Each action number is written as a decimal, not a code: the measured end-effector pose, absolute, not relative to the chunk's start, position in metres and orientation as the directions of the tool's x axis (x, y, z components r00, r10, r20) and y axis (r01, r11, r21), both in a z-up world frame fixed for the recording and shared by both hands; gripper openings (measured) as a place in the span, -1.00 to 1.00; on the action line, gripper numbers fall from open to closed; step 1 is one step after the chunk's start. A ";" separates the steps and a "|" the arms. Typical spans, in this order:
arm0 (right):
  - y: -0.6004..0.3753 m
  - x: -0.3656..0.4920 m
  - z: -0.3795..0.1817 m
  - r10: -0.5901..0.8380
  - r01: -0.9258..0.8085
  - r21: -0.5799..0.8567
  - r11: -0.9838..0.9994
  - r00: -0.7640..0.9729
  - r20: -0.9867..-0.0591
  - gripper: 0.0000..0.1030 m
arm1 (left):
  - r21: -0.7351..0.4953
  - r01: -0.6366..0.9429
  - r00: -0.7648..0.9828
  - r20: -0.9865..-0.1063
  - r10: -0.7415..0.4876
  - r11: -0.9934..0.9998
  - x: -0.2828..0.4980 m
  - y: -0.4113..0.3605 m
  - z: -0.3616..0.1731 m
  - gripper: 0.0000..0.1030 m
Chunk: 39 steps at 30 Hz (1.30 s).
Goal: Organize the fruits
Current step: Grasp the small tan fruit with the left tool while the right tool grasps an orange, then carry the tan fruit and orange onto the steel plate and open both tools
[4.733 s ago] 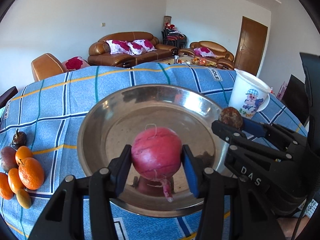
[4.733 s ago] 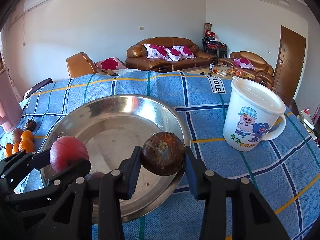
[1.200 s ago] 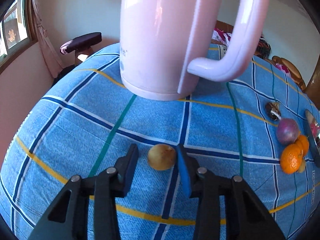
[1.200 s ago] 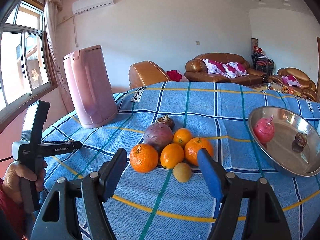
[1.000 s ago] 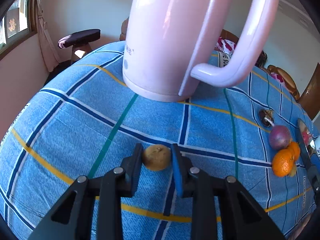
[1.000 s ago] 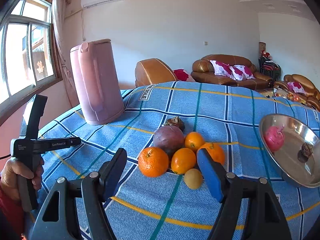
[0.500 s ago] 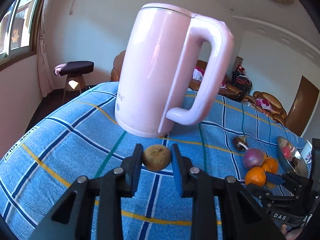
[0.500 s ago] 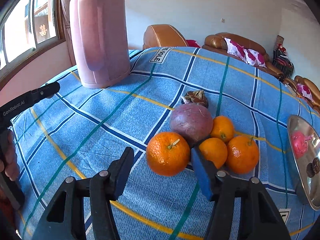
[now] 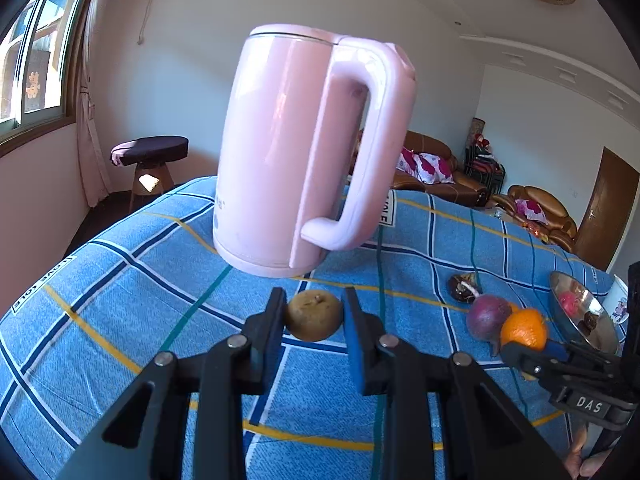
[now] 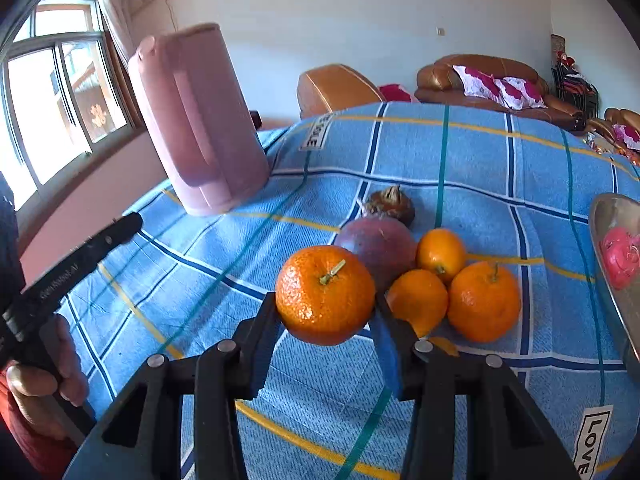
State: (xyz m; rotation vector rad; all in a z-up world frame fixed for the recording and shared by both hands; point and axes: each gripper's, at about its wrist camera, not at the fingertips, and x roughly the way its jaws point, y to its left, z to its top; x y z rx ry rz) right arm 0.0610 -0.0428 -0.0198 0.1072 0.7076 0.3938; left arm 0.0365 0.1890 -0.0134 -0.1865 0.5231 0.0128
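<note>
My left gripper (image 9: 314, 308) is shut on a small brown-yellow fruit (image 9: 314, 318) and holds it just above the blue checked cloth, in front of the pink kettle (image 9: 304, 152). My right gripper (image 10: 325, 306) has its jaws closing on the nearest orange (image 10: 326, 288), and both pads touch its sides. Behind that orange sit a purple fruit (image 10: 376, 246), three smaller oranges (image 10: 484, 300) and a dark brown fruit (image 10: 392, 202). At the right edge, a steel bowl (image 10: 600, 216) holds a red fruit (image 10: 620, 256).
The pink kettle (image 10: 196, 120) stands at the back left of the table. A person's hand (image 10: 44, 372) holds the left gripper's handle at the lower left of the right wrist view. Sofas and a door lie beyond the table.
The left gripper has closed on the small brown fruit and lifted it off the cloth. The right gripper has moved in on the front orange and its jaws have narrowed around it.
</note>
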 end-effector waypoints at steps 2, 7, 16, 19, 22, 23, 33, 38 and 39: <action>-0.051 0.057 -0.011 0.405 -0.314 0.255 0.914 0.717 -0.567 -0.09 | -0.176 -0.059 0.863 -0.504 -0.038 0.983 0.036 0.181 -0.014 -0.43; -0.063 0.049 0.001 0.333 -0.275 0.189 0.943 0.782 -0.526 -0.09 | -0.131 -0.060 0.854 -0.519 -0.017 0.990 0.038 0.148 -0.015 -0.43; -0.103 0.041 0.006 0.253 -0.191 0.174 0.966 0.832 -0.494 -0.09 | -0.033 -0.020 0.854 -0.520 0.000 0.999 0.036 0.078 -0.013 -0.43; -0.116 0.037 0.006 0.228 -0.170 0.159 0.972 0.842 -0.488 -0.09 | -0.012 -0.015 0.854 -0.520 0.006 1.000 0.036 0.060 -0.011 -0.43; -0.130 0.034 0.005 0.204 -0.148 0.151 0.977 0.849 -0.488 -0.09 | -0.006 -0.004 0.851 -0.525 0.000 1.000 0.036 0.044 -0.011 -0.43; -0.135 0.033 0.005 0.198 -0.141 0.150 0.978 0.851 -0.486 -0.09 | -0.005 -0.002 0.851 -0.526 0.000 1.000 0.037 0.040 -0.011 -0.43; -0.168 0.024 0.006 0.152 -0.099 0.135 0.986 0.865 -0.478 -0.09 | 0.006 0.028 0.848 -0.530 -0.020 1.000 0.036 0.003 -0.011 -0.43; -0.186 0.019 0.007 0.130 -0.077 0.131 0.988 0.871 -0.473 -0.09 | 0.011 0.042 0.847 -0.531 -0.029 0.999 0.036 -0.014 -0.011 -0.43; -0.191 0.018 0.007 0.125 -0.071 0.133 0.989 0.873 -0.471 -0.09 | 0.012 0.047 0.847 -0.531 -0.033 0.999 0.036 -0.019 -0.011 -0.43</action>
